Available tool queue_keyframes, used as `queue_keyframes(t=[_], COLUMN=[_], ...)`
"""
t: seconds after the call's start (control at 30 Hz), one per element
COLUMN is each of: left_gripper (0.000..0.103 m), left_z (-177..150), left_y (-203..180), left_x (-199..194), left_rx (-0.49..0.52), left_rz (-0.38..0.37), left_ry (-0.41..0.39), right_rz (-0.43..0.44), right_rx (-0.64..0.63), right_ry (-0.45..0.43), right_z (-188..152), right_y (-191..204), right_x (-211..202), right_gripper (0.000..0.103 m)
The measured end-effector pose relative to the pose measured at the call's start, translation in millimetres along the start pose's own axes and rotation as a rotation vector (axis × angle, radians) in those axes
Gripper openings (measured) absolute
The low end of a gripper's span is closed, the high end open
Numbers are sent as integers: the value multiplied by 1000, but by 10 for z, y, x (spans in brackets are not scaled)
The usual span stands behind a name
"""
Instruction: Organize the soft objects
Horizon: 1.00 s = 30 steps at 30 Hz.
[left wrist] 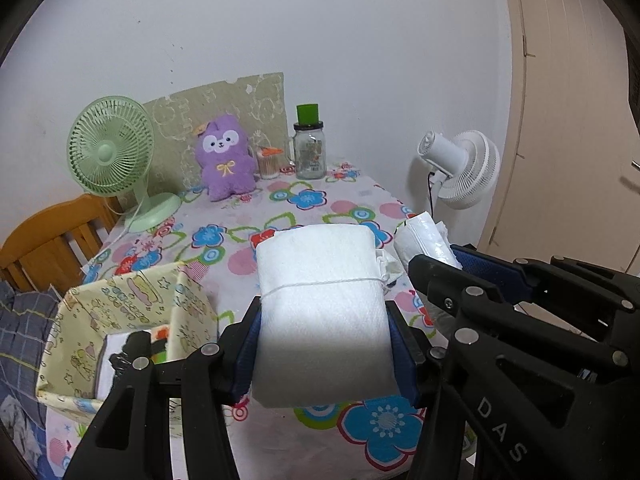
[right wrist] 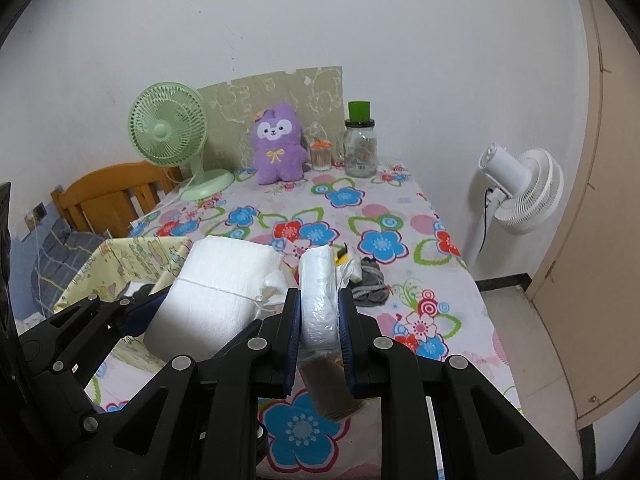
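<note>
The left gripper (left wrist: 326,344) is clamped on a white paper roll (left wrist: 320,300), its blue pads (left wrist: 248,352) pressed against the roll's two sides; the roll is bound by a thin white string and is held clear of the surface (left wrist: 280,208), which is covered by a flowered cloth. The right gripper (right wrist: 319,336) is pinched tight on a narrow white packet in clear film (right wrist: 318,300), one pad (right wrist: 294,336) on each flat face; the packet is held upright, just to the right of the paper roll, and it cannot be told whether the two touch.

All further places are given relative to the paper roll. A yellow patterned box (left wrist: 120,320) is seen just to its left, open at the top, with a white item partly visible inside; what that item is cannot be told. A small grey fabric item (right wrist: 370,284) lies on the surface to its right, beyond the packet, beside crumpled white material. At the far edge of the surface, against the wall, a purple plush toy (left wrist: 226,160) is seated upright; a green fan (left wrist: 112,148) stands further left; a glass jar with a green lid (left wrist: 310,148) stands right of the toy, a small orange-capped container (left wrist: 269,164) between the two. A white fan (left wrist: 460,168) stands off the surface to the far right; a wooden chair (left wrist: 48,240) is placed at far left.
</note>
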<state>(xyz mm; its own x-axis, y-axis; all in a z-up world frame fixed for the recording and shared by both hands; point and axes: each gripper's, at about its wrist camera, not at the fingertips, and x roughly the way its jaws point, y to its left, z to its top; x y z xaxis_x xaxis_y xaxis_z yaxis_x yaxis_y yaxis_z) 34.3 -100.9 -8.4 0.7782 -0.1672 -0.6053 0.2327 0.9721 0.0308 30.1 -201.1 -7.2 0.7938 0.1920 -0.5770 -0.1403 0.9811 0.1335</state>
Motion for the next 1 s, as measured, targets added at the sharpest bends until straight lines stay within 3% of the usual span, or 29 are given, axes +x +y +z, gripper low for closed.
queue_keyframes(t=[1.0], left_gripper=[58], left_z=[204], left_y=[671], left_x=[-203], left_rx=[-40], left_rz=[64], left_ry=[-39], right_rz=[46], right_rx=[-52], right_ry=[-32], right_z=[411], right_y=[648], right_x=[10], right_gripper=[21])
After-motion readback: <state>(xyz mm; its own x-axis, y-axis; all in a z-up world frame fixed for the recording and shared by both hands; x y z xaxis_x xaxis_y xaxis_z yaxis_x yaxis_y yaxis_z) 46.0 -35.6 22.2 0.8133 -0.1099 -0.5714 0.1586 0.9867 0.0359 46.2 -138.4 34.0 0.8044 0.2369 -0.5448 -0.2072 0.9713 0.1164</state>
